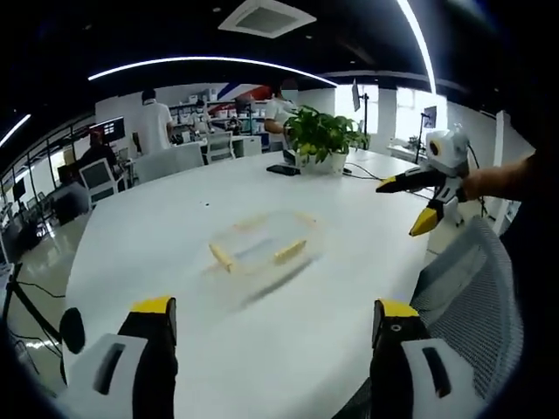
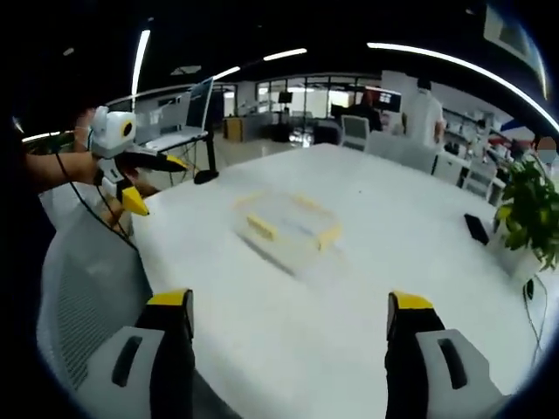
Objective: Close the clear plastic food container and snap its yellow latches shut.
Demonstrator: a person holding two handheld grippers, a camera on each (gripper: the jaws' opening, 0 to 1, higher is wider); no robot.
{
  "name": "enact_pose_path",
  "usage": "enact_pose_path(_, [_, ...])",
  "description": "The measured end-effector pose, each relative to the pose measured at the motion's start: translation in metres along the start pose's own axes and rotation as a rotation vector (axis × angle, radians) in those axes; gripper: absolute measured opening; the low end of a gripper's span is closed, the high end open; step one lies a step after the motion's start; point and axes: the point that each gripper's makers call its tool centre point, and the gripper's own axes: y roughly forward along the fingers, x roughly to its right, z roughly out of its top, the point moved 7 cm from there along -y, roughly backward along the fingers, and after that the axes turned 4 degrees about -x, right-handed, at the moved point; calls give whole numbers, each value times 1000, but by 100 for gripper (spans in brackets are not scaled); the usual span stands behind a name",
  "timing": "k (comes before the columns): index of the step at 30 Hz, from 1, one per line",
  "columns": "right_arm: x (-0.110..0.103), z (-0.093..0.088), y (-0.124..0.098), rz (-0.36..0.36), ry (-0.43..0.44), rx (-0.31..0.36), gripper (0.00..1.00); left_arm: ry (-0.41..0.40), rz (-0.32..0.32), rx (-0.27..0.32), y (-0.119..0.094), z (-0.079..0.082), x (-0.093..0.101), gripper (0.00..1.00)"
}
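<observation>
Though blurred, container apparently centred on white table; office behind.

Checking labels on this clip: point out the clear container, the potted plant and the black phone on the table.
clear container [image 1: 262,247]: left gripper view, middle of its clear top.
potted plant [image 1: 321,133]: left gripper view, its leaves.
black phone [image 2: 477,229]: right gripper view, its flat top face.

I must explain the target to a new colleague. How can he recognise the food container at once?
Find the large white table. Near its middle lies the clear plastic food container, flat and rectangular. Unlike the potted plant and black phone at the far edge, it is see-through with yellow latches.
</observation>
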Motion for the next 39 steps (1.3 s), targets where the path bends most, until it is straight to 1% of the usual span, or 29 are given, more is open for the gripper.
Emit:
enact_pose_path(5, [-1,-8,-4,-10,26,-3,94,-21,10,-1,0,-5,0,99])
enact_pose_path(8, [-1,-13,-5,-6,14,-16,96,-32,15,-3,1,-9,-2,99])
enact_pose_path(11, [0,-15,-5,-9,8,-25,100,-16,26,-12,3,-11,-4,99])
enact_pose_path(16, [2,-13,-6,-8,-8,-13,100,-7,28,-9,4,-8,-6,99])
enact_pose_path(26, [3,-15,-5,-2,-22,-31,100,1,26,-8,6,-6,-6,99])
enact_pose_path(33, [3,-17,-4,3,-17,-34,100,1,21,0,5,-6,-4,99])
enact_pose_path(39, [1,-16,-4,8,-19,-30,100,10,28,-1,4,-6,-5,99])
